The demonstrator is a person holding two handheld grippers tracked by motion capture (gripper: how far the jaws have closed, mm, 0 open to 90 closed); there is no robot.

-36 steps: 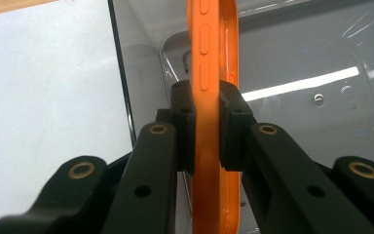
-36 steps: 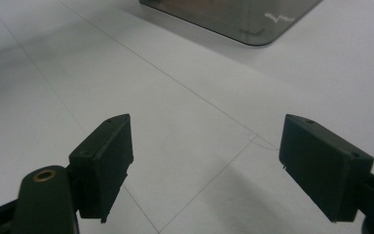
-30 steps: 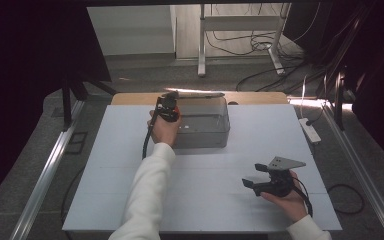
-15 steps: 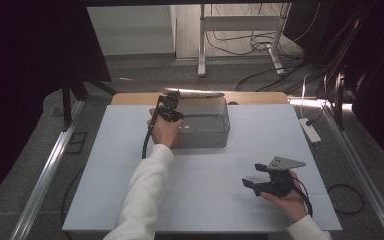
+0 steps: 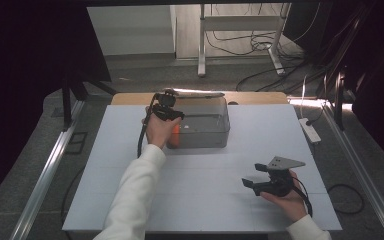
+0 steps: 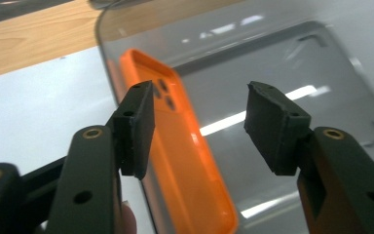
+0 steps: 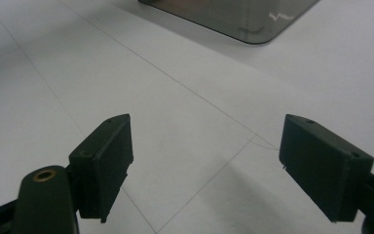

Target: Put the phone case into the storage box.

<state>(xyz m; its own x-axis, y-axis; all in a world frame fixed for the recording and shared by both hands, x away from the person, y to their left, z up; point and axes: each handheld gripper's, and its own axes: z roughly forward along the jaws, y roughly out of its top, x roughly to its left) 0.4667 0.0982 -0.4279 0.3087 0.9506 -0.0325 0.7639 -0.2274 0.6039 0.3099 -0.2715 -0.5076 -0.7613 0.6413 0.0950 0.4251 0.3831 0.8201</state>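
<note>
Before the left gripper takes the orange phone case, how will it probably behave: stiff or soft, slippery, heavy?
The orange phone case is a thin empty shell, so probably light. Its raised rim and camera cut-out suggest it may flex somewhat when squeezed. Its surface looks smooth and it leans against the glossy wall of the clear container, so it could slide; the left gripper is open above it.

The grey bin (image 5: 200, 125) is the sole obstacle on the white table (image 5: 130, 150). Left, right and near sides of the bin offer open tabletop. Inside, an orange phone case (image 6: 185, 146) occupies the left wall.
</note>
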